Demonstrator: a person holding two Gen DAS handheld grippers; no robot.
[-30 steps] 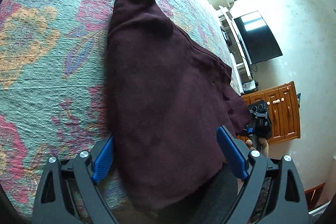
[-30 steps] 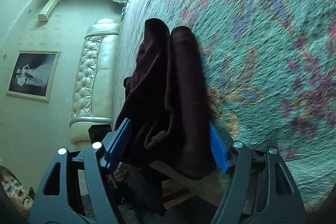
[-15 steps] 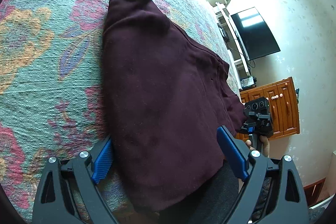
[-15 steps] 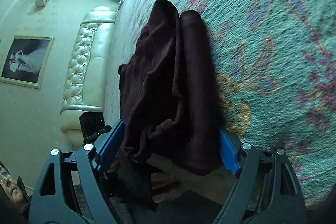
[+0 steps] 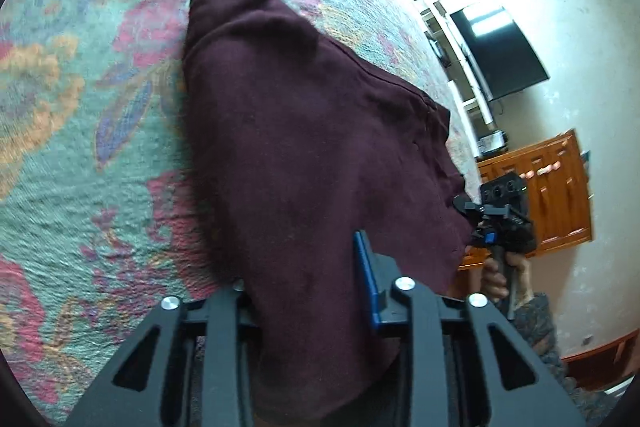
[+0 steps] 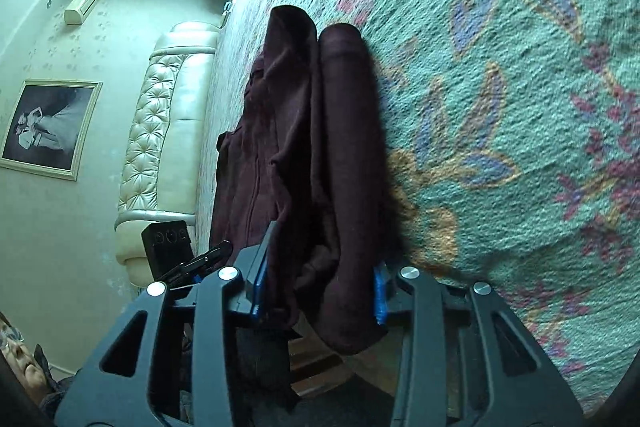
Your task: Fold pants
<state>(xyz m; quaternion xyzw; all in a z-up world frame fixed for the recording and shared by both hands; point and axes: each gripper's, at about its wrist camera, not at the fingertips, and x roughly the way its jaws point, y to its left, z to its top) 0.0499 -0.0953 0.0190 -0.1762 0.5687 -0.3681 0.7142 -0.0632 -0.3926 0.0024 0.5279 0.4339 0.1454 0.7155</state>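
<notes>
Left wrist, maroon pants [image 5: 312, 163], no legible writing

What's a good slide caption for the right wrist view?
Right gripper clamped on the edge of dark maroon pants lying on a floral bedspread.

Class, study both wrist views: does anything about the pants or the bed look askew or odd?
The dark maroon pants lie unevenly on the floral bedspread. Their near end overhangs the bed edge, where the left gripper and right gripper clamp it. Bunched folds show on one side. Nothing is damaged.
</notes>
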